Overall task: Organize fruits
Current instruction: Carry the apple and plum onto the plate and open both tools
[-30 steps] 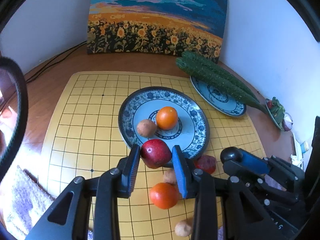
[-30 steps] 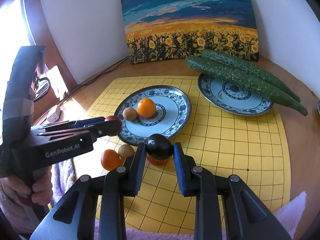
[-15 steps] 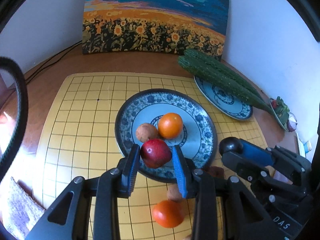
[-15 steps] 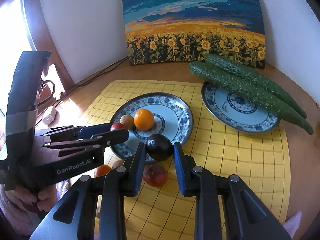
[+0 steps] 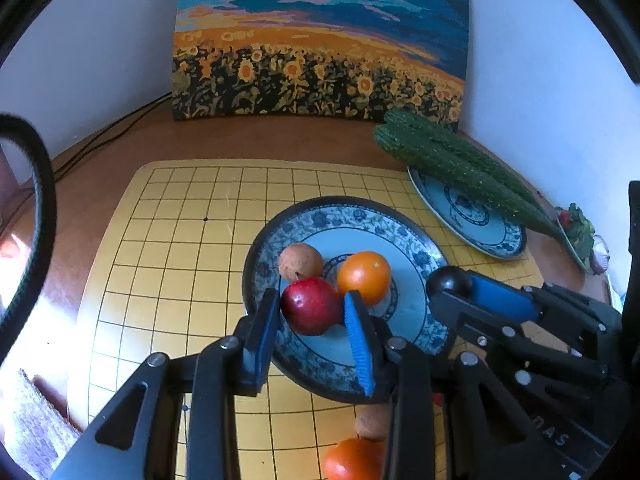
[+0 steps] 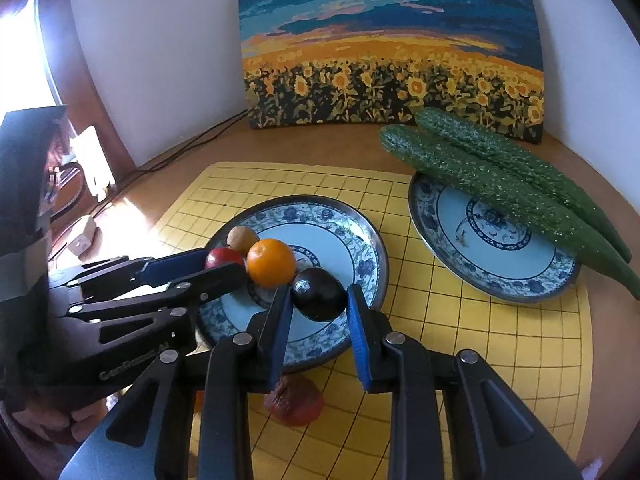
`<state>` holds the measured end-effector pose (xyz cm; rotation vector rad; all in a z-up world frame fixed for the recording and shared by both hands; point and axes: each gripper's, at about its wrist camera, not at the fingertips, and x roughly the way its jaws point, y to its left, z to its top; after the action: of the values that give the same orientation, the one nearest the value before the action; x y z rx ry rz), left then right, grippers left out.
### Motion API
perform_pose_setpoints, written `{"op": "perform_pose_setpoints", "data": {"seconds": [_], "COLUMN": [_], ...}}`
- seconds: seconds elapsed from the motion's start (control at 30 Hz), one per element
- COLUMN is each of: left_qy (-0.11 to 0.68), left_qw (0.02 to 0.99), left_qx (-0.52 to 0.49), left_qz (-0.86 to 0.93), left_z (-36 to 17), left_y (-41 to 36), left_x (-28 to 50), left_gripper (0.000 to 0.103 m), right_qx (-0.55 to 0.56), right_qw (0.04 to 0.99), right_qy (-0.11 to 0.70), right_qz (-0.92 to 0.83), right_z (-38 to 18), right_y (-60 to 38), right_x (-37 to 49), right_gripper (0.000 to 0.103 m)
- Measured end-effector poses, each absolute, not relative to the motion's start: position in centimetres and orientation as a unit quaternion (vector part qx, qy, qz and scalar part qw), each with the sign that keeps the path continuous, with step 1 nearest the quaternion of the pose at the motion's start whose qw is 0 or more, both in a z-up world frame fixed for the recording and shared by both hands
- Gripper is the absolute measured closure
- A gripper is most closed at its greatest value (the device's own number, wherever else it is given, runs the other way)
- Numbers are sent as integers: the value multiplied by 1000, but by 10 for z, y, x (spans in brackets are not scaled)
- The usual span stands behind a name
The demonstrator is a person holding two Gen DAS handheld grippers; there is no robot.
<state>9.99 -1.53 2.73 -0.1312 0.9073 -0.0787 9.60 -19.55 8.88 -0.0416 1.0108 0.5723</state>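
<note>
Both grippers have advanced over the fruit plate (image 5: 264,248): left gripper (image 5: 311,307) fingers clamp the red apple (image 5: 310,305), right gripper (image 6: 319,298) fingers clamp the dark plum (image 6: 319,294), beside the orange (image 6: 271,262). Release appears imminent.

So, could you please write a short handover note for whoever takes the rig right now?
Left gripper: shut on the red apple, over the fruit plate.
Right gripper: shut on the dark plum, over the same plate.
Done: orange and brown fruit on the plate.
Left: release both; fetch the second orange, small brown fruit and reddish fruit from the mat.
</note>
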Motion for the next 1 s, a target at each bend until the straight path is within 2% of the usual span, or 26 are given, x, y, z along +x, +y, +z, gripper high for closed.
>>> {"op": "perform_pose_setpoints", "data": {"seconds": [0.8,1.0], "left_qy": [448,445], "left_qw": [891,892], "left_qx": [-63,-71], "left_qz": [-34,-34], "left_z": [21,26], "left_y": [-18,-14], "left_x": [103,97], "left_gripper": [66,61], "right_qx": [-37,-34], "right_qw": [835,838], "right_qy": [485,480], "right_qz": [259,258], "right_z": [70,75], "right_y": [-189,-191], "right_x": [109,106], "right_gripper": [74,64]}}
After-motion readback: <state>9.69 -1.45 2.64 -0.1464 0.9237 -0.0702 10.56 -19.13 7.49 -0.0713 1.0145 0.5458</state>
